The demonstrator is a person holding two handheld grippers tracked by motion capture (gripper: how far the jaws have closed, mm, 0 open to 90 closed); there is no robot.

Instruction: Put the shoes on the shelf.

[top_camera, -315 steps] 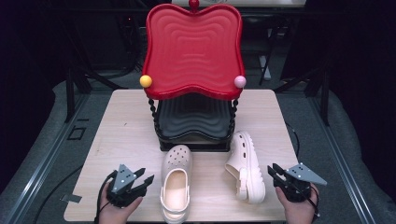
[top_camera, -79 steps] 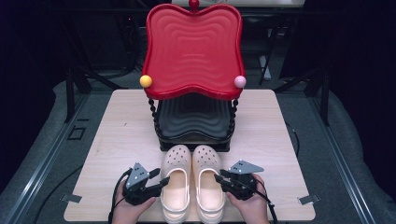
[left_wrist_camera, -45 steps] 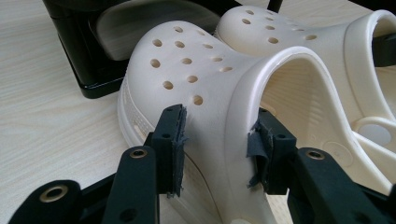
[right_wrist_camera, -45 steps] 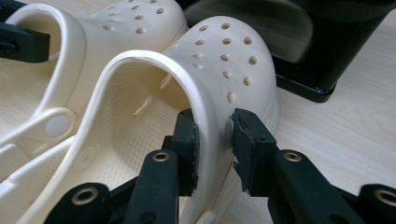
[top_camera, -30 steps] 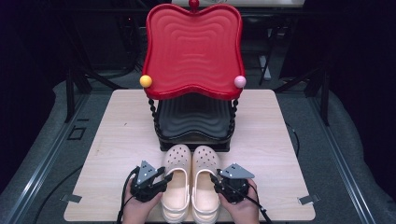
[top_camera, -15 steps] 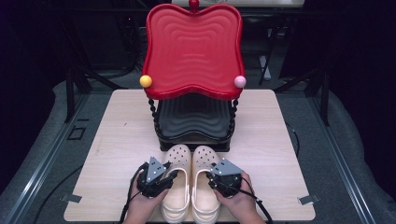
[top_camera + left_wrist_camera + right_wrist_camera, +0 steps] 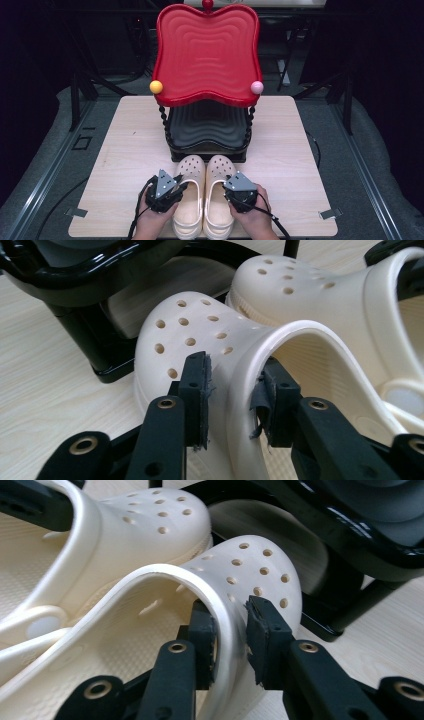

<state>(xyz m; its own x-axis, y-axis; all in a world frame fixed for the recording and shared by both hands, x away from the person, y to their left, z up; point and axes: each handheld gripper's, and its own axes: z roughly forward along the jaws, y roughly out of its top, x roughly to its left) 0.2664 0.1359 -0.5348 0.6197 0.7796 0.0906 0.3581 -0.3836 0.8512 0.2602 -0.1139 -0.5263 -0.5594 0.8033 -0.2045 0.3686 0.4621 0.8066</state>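
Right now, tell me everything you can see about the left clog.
The left clog is cream, of smooth foam-like plastic, with round holes over its toe and a heel strap on a round rivet. It lies upright on the table, toe toward the black shelf, beside its twin. The left gripper has just been closing across its outer side wall.

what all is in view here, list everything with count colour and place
clogs: 2, cream, side by side at the table's near edge, toes toward the rack; left clog, right clog
rack: 1, red upper tray over a black lower tray, on twisted black posts, mid-table behind the clogs
balls: 2, yellow ball and pink ball, at the red tray's front corners
table: 1, light wood
hands: 2, at the near edge, each holding a tool
left tool: 1, black, jaws just closing, pads on the left clog's outer side wall
right tool: 1, black, jaws just closing, pads on the right clog's outer side wall
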